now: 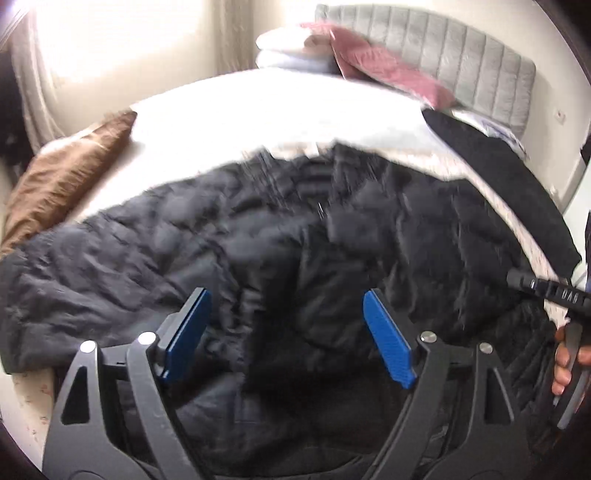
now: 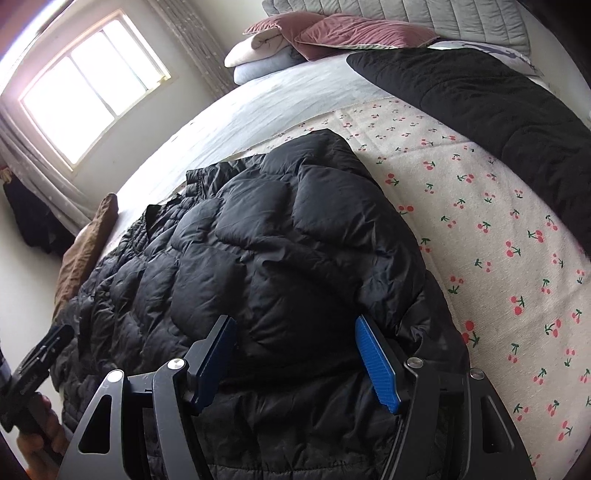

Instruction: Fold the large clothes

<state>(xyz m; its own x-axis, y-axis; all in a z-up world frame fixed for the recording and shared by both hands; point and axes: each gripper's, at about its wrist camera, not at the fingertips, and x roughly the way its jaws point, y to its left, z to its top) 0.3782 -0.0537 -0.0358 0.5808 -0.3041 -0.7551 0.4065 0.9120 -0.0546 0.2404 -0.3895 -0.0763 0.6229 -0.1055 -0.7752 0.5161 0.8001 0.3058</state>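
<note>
jacket (image 2: 258,258) showing black, quilted | sheet (image 2: 480,221) showing cream with red cherry print | pads (image 2: 376,365) showing blue | pillows (image 2: 354,33) showing dusty pink | cushion (image 1: 62,173) showing brown | headboard (image 1: 461,62) showing grey

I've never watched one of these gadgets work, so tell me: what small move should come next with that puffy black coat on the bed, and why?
Probably lower the left gripper and close it on the puffy black quilted coat. Its blue pads stand apart with no fabric pinched, while the right gripper straddles a thick fold. The coat lies only partly folded on the cherry-print bedsheet.
</note>
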